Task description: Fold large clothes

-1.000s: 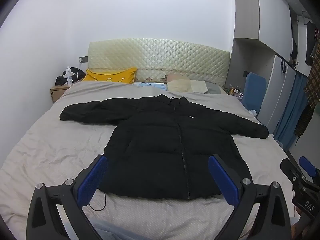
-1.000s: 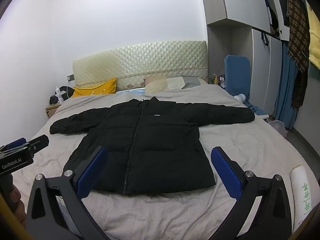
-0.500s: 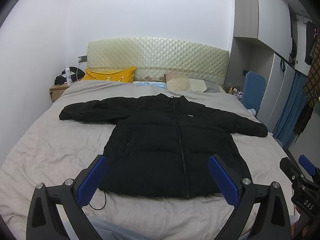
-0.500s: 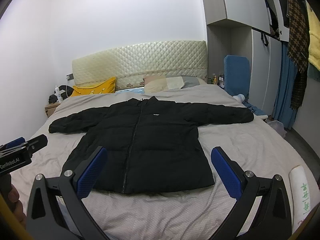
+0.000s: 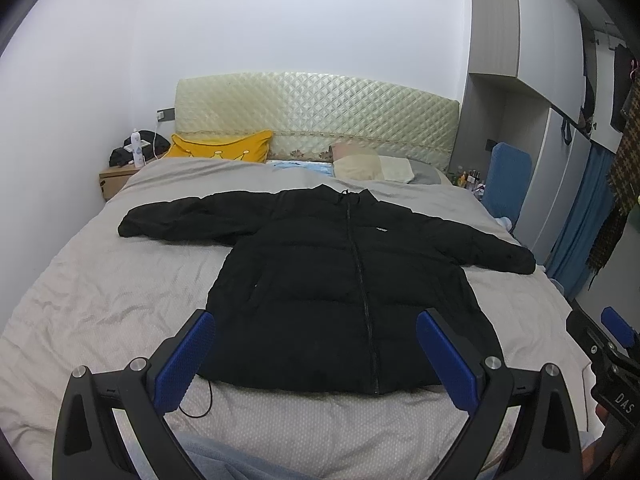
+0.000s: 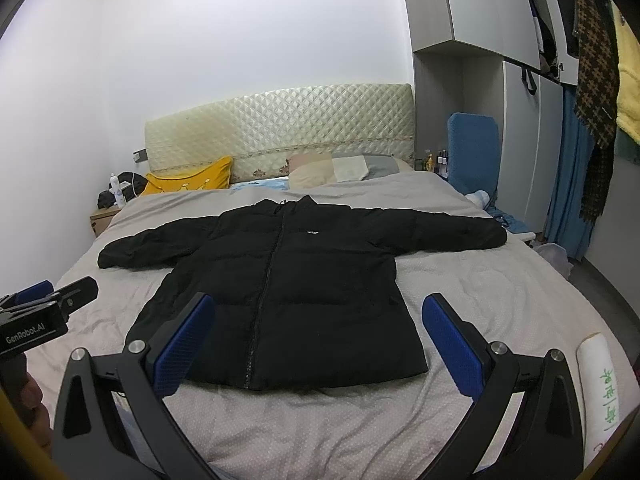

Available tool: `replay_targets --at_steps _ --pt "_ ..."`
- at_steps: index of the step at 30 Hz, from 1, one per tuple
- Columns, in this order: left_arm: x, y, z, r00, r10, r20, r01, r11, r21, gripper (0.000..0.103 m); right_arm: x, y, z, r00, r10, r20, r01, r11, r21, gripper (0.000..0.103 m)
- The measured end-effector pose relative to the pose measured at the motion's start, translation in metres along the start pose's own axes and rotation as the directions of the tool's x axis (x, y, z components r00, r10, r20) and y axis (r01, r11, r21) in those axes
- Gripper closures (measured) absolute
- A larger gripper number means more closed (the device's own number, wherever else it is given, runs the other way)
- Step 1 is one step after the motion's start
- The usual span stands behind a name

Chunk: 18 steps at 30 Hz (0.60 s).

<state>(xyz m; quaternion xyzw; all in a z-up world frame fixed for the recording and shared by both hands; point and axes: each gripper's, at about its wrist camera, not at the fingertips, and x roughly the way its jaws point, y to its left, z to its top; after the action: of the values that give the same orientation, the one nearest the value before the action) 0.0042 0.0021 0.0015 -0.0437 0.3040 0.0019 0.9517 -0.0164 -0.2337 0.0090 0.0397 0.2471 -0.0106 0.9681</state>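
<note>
A black jacket [image 5: 344, 292] lies face up in the middle of the bed [image 5: 100, 304], zipped, collar toward the headboard edge and hem toward the foot edge, each sleeve reaching out toward a side edge. The left tool [image 5: 316, 356] and the right tool [image 6: 320, 340] both hover above the foot edge, jaws spread wide, holding nothing and not touching the jacket. Nothing is folded yet, so this looks like the approach before the first fold. The next move probably calls for each tool to travel to a sleeve cuff, pinch the thick padded cloth firmly, and carry it across the chest. The puffy fill may spring back or slip from a shallow grip.
</note>
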Motion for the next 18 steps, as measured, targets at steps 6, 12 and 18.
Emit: replay_targets --at_steps 6,12,18 --pt "0.0007 0.0017 -0.0011 1.0 -0.001 -0.002 0.001 1.0 0.0 0.001 -0.0025 0.0035 0.0059 1.0 -0.003 0.001 0.003 1.0 -0.011 0.0" --pt "-0.0012 0.0016 -0.0009 1.0 0.001 0.003 -0.001 1.0 0.001 0.001 -0.0026 0.0029 0.007 1.0 -0.002 -0.003 0.002 1.0 -0.015 0.0" --pt "-0.0081 0.0045 -0.0024 1.0 -0.008 0.004 0.008 1.0 -0.005 0.001 -0.0033 0.003 0.0082 1.0 -0.002 -0.003 0.002 1.0 -0.012 0.0"
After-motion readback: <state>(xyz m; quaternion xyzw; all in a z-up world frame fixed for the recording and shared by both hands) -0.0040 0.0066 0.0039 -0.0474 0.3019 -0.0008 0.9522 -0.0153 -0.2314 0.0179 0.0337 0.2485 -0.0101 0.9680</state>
